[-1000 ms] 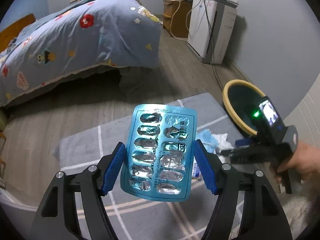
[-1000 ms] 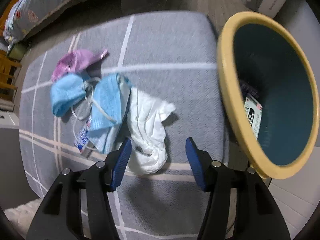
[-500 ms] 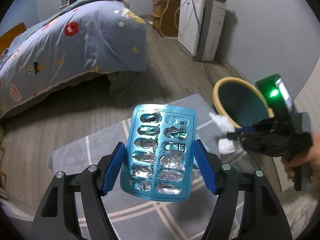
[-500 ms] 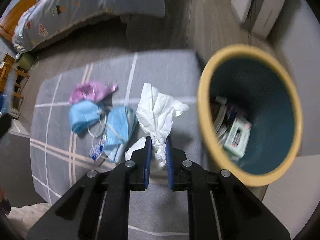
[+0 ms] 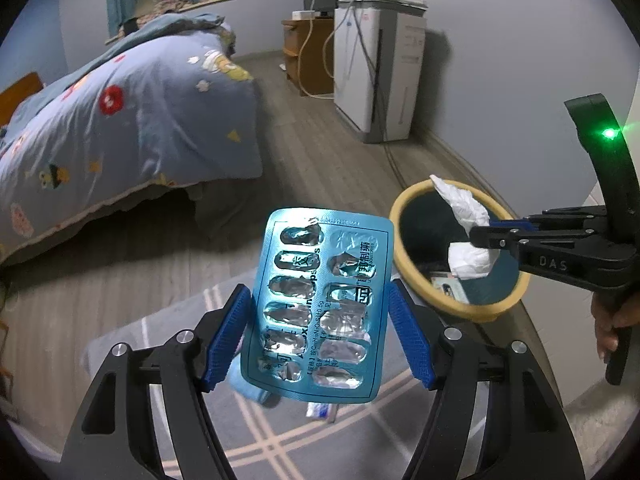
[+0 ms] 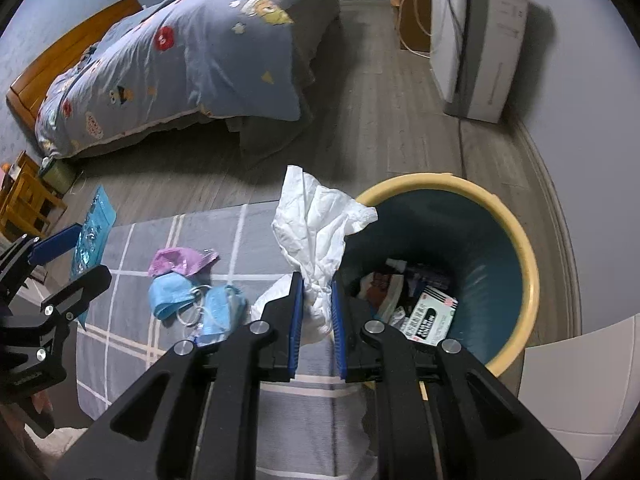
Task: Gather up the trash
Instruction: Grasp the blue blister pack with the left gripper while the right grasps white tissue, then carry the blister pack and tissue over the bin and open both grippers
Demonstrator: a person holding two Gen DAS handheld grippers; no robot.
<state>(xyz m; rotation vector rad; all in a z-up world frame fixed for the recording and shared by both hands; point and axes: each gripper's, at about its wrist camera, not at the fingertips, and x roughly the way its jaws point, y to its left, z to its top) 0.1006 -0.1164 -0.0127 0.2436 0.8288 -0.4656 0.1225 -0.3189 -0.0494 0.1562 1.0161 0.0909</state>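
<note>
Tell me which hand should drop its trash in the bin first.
Right, probably. Its tool pinches the white tissue right at the bin rim. The left tool, holding the blister pack, sits farther back over the rug.

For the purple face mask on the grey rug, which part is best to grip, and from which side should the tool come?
Grip the purple mask at its raised, crumpled middle, coming down from above. It lies low on the rug, so a side approach would likely slide under nothing. Its far edge is free; the blue masks crowd its near edge.
</note>
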